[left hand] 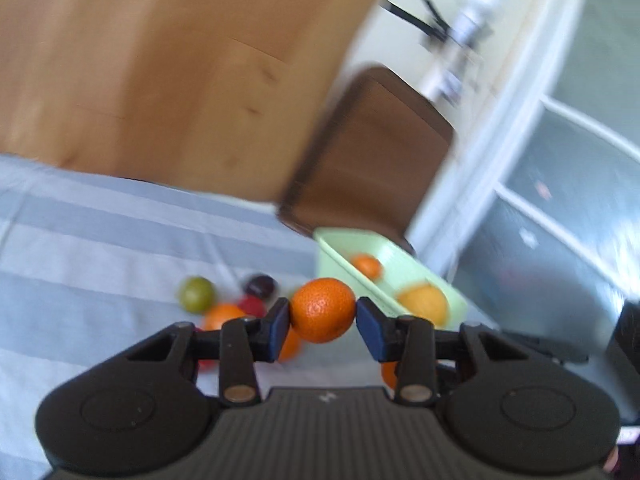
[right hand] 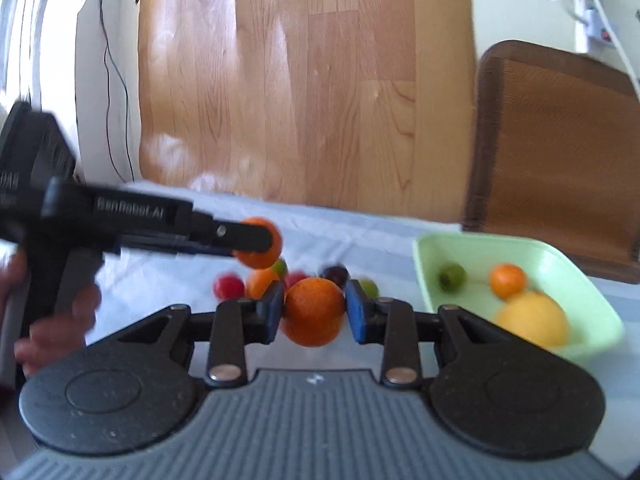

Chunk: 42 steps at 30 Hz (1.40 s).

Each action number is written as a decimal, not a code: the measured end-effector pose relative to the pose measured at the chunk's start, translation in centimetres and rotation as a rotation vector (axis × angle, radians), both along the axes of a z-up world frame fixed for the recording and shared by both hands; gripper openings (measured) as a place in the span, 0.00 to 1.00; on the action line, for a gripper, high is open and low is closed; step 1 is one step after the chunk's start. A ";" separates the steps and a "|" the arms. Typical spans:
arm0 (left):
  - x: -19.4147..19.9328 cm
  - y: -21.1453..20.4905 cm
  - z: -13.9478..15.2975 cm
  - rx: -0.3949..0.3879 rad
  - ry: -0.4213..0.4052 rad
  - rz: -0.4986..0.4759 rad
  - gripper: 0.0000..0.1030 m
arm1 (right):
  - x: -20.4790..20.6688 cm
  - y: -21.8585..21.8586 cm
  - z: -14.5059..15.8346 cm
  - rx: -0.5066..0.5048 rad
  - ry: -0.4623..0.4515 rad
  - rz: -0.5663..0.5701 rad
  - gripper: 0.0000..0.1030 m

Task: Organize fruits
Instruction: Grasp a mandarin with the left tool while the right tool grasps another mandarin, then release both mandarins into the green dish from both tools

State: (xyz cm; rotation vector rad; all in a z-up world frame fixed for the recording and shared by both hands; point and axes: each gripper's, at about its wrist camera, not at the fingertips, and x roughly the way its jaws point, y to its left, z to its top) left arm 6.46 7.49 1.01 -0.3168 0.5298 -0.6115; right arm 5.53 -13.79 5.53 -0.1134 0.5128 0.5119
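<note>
In the left wrist view, my left gripper (left hand: 322,317) is shut on a small orange (left hand: 322,308) and holds it above the striped cloth. In the right wrist view, my right gripper (right hand: 314,314) is shut on another orange (right hand: 314,318), its blue pads (right hand: 273,312) pressing both sides. The left gripper (right hand: 262,240) also shows there at left, with its orange (right hand: 260,258). A light green tray (right hand: 440,246) at right holds a green fruit (right hand: 452,276), a small orange (right hand: 507,280) and a large yellow-orange fruit (right hand: 532,320). Red, orange, green and dark loose fruits (right hand: 228,287) lie behind the fingers.
A blue-striped cloth (left hand: 100,248) covers the surface, and its far edge drops to a wooden floor (right hand: 300,80). A brown woven chair seat (right hand: 552,152) stands behind the tray (left hand: 456,300). A person's hand (right hand: 56,320) grips the left tool's handle.
</note>
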 end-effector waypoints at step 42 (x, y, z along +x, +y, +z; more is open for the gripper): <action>4.1 -8.0 5.2 0.155 -0.052 0.097 0.56 | 4.1 -13.5 -0.8 0.191 -0.117 -0.439 0.47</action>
